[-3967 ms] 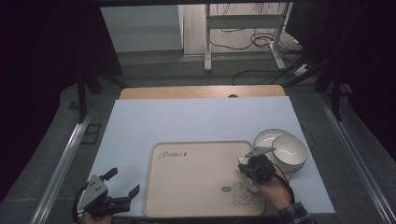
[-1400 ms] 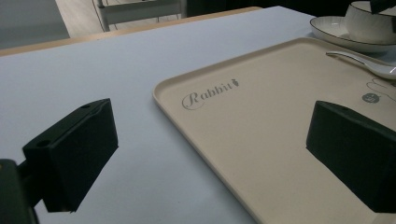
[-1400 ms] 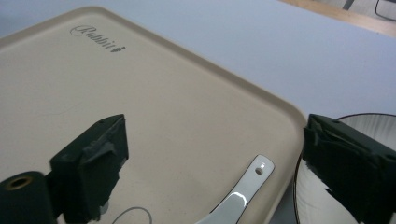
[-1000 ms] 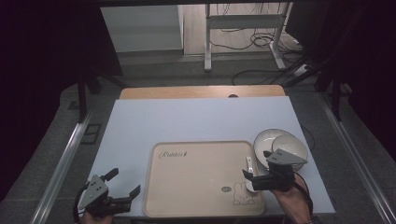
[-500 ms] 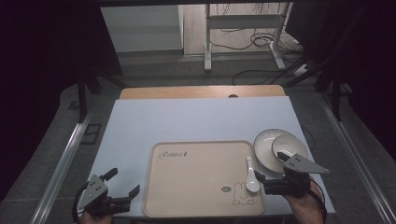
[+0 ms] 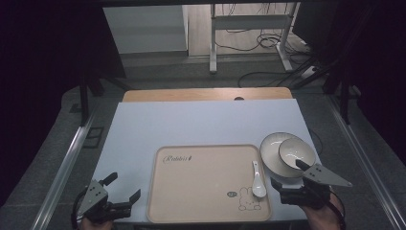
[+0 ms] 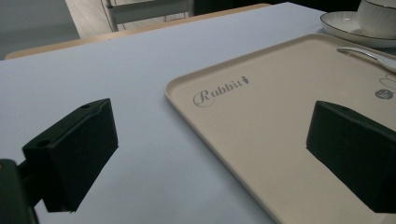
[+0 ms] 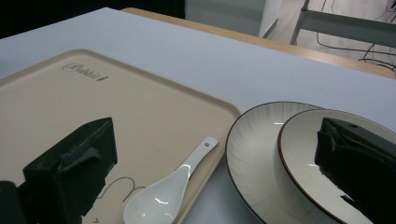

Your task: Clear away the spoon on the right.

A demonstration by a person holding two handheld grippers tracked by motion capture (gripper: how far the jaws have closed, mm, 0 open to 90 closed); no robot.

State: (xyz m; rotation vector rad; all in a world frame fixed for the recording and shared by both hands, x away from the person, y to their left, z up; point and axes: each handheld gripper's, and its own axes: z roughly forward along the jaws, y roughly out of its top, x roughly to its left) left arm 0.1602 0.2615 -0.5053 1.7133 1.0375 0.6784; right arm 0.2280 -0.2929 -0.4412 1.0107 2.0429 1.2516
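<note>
a tray (image 6: 201, 187) is set on the table (image 6: 191, 124); a spoon (image 6: 257, 179) lies at its right edge, a bowl (image 6: 297, 152) in a plate (image 6: 273, 153) just beside.

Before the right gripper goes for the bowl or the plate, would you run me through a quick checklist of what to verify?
1. Right gripper open and holding nothing: ok, its jaws stand wide apart in the right gripper view.
2. Left gripper open and away from the dishes: ok, at the table's near left corner.
3. Spoon lying on the tray, free of both grippers: ok.
4. Bowl sitting on the plate: ok, towards the plate's right side.
5. Plate wholly on the table beside the tray: ok.
6. Bowl empty: ok, its white inside shows bare.
</note>
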